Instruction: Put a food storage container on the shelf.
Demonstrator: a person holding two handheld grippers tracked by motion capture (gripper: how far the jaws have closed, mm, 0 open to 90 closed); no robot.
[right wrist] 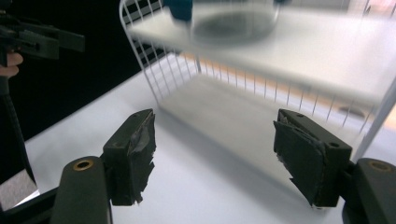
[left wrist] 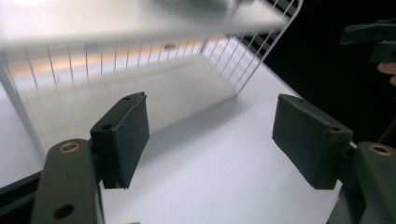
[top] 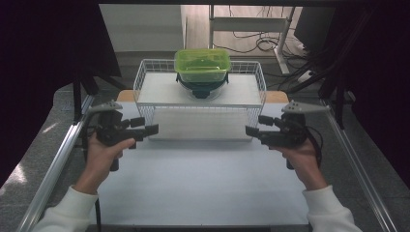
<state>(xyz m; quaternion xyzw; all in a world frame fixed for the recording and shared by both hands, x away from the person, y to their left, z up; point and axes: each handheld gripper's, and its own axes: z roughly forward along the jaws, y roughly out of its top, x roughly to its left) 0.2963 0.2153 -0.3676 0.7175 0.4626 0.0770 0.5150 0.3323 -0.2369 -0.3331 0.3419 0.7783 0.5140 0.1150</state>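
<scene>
Grippers, left [top: 145,126] and right [top: 257,126], jaws spread, matte black; wire rack [top: 145,82] bearing translucent green tub [top: 202,64].

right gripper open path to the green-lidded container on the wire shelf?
Probably yes. The right gripper, jaws open and empty, hangs in front of the wire shelf; the green-lidded container sits uncovered on top, with only the low rim between.

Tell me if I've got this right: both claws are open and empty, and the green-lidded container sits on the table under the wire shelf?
Not quite. The green-lidded container sits on top of the wire shelf, as the high view shows. Both the left claw and right claw are indeed open and empty.
</scene>
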